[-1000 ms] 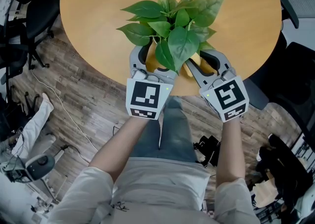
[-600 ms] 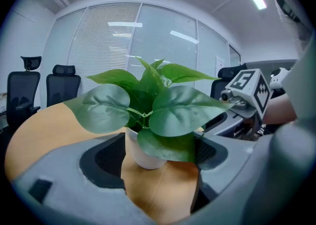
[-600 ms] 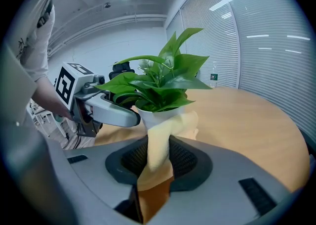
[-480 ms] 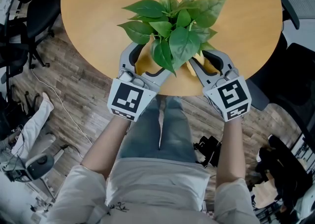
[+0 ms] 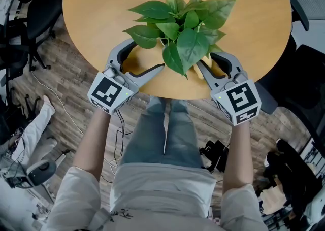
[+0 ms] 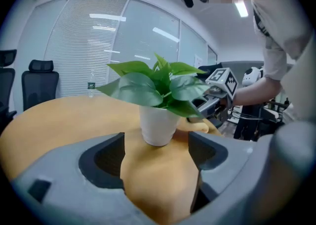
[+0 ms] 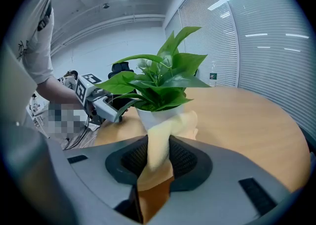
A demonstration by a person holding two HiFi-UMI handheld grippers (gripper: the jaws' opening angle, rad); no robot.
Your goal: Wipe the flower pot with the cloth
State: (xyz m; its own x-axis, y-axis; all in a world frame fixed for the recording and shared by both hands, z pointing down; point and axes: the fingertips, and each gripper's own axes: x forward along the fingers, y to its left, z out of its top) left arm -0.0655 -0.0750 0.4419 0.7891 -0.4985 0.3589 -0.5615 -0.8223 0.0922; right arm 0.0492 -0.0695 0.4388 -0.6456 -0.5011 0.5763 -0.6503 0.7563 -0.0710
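A leafy green plant stands near the front edge of the round wooden table; its leaves hide the pot from above. The white pot shows in the left gripper view, ahead of my left gripper, which is open and apart from it. In the head view the left gripper sits left of the plant. My right gripper is shut on a yellow cloth, and the cloth's far end lies against the pot. The cloth peeks out beneath the leaves.
The table's front edge runs just under both grippers, with the person's legs below it. Black office chairs stand left of the table and another at the right. Cables lie on the wood floor. A small bottle stands at the table's far side.
My left gripper has drawn back from the pot and swung out to the left, jaws still apart. The right gripper with the cloth has barely moved.
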